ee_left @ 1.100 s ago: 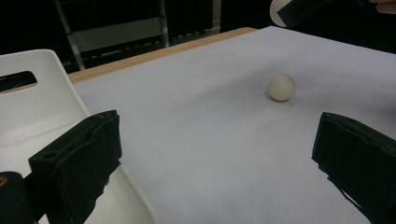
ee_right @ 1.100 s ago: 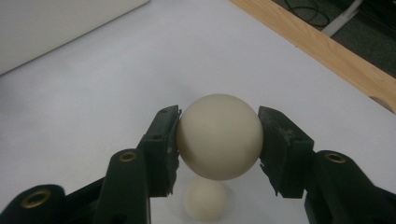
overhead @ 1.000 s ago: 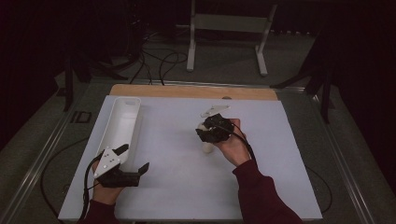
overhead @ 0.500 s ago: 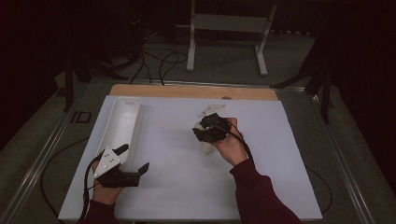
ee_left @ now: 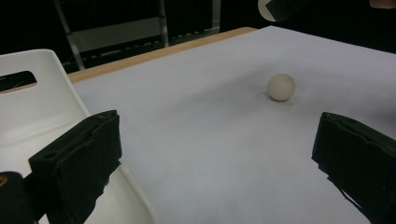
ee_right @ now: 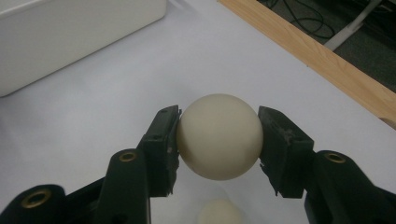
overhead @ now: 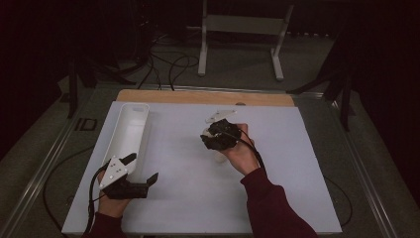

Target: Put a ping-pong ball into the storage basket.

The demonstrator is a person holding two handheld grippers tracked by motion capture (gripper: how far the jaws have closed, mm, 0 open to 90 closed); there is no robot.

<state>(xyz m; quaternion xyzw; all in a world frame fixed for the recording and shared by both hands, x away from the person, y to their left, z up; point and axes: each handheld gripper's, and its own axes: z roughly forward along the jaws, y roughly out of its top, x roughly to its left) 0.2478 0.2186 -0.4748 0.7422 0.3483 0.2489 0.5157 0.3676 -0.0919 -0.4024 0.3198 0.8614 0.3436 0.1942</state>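
My right gripper is shut on a cream ball, held a little above the white table top. A second cream ball lies on the table right below it, and it also sits on the sheet in the left gripper view. In the high view the right gripper hovers mid-table. My left gripper rests at the front left, open, beside the near end of a long white tray. Nothing lies between its jaws.
The tray's end wall with a handle slot stands close at the left jaw. A wooden strip borders the table's far edge. Beyond it on the floor are cables and a white metal stand.
The right hand has drifted slightly to the left with the ball still in its jaws. The left hand has kept still.
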